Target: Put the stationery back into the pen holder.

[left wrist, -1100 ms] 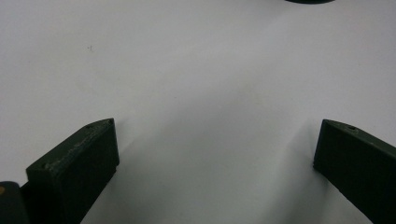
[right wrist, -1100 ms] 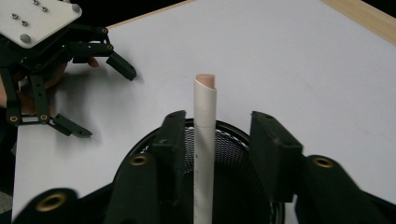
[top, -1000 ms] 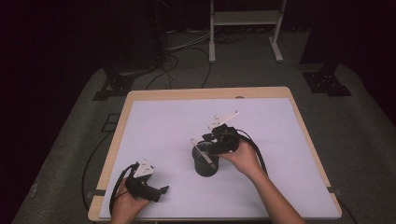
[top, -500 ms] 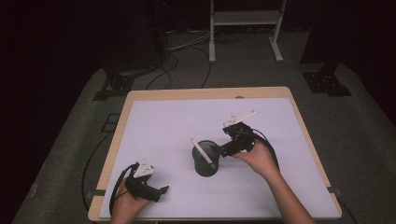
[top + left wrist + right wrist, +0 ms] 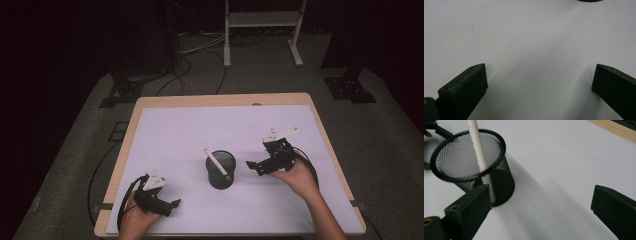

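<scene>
A black mesh cup (image 5: 220, 172) stands upright near the middle of the white mat. A white pen (image 5: 216, 162) leans inside it, its top tilted to the far left. My right gripper (image 5: 256, 167) sits just right of the cup, apart from it. Its jaws have just been opening and hold nothing. In the right gripper view the cup (image 5: 474, 167) and pen (image 5: 477, 147) lie ahead of the left jaw, and the gripper (image 5: 541, 195) is open. My left gripper (image 5: 171, 206) rests open at the front left; in its own view the gripper (image 5: 540, 68) spans bare mat.
The white mat (image 5: 200, 125) covers a wooden table whose rim (image 5: 220, 100) shows at the far edge. Cables trail from both grippers. Dark floor, cables and a white stand (image 5: 260, 20) lie beyond the table.
My right gripper has let go of the pen, opened its jaws and drawn away to the right of the cup. The pen stays leaning in the cup. The left gripper has not moved.
</scene>
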`<state>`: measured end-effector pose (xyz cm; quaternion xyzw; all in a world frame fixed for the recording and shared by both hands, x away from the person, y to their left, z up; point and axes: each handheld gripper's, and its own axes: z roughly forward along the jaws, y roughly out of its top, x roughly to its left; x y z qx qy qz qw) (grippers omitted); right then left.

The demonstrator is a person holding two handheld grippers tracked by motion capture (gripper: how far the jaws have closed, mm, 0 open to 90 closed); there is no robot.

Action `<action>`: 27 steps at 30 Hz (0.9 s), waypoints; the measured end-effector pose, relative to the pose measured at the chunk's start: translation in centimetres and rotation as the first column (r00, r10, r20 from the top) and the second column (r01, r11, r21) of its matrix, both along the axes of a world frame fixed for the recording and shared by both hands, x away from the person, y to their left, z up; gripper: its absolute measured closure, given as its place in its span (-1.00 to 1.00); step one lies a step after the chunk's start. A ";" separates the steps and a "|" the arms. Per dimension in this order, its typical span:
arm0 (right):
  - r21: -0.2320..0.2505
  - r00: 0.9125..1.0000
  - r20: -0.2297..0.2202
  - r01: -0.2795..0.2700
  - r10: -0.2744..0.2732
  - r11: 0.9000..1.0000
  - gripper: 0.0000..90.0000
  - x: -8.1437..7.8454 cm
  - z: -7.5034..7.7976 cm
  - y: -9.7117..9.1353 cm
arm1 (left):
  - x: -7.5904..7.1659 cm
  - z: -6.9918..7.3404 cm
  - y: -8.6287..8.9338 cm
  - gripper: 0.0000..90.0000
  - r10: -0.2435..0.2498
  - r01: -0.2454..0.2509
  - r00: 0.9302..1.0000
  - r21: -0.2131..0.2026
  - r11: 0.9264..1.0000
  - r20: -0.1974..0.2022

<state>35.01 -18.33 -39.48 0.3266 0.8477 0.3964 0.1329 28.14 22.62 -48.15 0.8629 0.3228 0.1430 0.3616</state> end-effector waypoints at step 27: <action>-0.261 0.992 -0.068 0.089 -0.111 0.961 -1.00 -3.0 -6.8 -5.2 | 0.0 0.0 0.0 -1.00 -0.001 0.001 1.000 0.005 1.000 0.000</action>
